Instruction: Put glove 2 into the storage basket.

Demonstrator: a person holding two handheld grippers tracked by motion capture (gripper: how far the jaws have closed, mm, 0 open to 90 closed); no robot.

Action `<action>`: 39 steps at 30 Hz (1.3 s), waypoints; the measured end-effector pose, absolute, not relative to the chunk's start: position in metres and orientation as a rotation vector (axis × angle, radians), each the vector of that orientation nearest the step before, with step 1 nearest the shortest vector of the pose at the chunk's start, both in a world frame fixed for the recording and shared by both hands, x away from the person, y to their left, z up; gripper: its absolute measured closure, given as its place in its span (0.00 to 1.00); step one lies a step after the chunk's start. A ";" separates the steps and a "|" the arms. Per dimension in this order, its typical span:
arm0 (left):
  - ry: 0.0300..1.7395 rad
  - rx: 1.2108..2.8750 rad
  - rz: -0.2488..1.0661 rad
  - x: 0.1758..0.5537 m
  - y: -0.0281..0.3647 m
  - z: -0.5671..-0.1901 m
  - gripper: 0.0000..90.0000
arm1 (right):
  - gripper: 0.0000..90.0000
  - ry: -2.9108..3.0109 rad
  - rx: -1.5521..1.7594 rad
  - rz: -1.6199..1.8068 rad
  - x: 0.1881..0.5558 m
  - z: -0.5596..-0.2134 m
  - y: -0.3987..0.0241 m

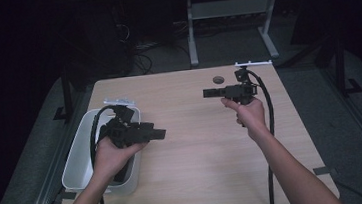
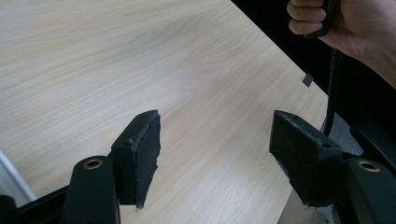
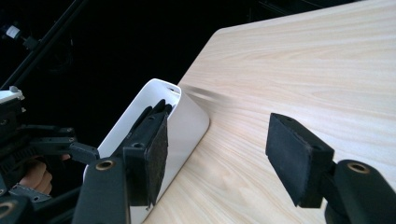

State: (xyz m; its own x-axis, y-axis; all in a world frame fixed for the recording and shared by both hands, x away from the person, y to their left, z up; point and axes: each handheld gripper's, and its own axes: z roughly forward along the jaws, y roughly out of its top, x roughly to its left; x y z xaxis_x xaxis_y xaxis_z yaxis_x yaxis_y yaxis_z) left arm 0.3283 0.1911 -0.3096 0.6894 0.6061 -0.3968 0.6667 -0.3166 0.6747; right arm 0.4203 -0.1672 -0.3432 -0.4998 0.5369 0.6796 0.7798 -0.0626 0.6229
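My left gripper (image 1: 161, 132) is held level just past the right rim of a white bin (image 1: 76, 167) and points right across the wooden table (image 1: 199, 155). In the left gripper view its jaws (image 2: 217, 121) stand open over bare wood with nothing between them. At the table's far right, my right gripper (image 1: 207, 93) points left toward the other one. In the right gripper view its jaws (image 3: 219, 122) are open with nothing between them, and beyond them are the bin (image 3: 187, 122) and the left gripper (image 3: 77, 150).
The bin sits at the table's left edge, with dark items (image 3: 153, 112) inside that I cannot identify. A round hole (image 1: 218, 80) lies near the table's far edge. A grey metal frame (image 1: 230, 12) stands on the floor behind the table. Cables trail from both grippers.
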 end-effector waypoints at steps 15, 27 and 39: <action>0.968 2.033 -0.117 0.331 0.178 -0.313 0.30 | 0.40 -1.956 -1.484 -1.597 0.410 -0.356 -0.195; 0.949 2.047 -0.124 0.332 0.166 -0.315 0.29 | 0.37 -1.938 -1.542 -1.594 0.401 -0.363 -0.220; 0.921 2.056 -0.159 0.331 0.146 -0.322 0.29 | 0.37 -1.901 -1.592 -1.613 0.388 -0.370 -0.244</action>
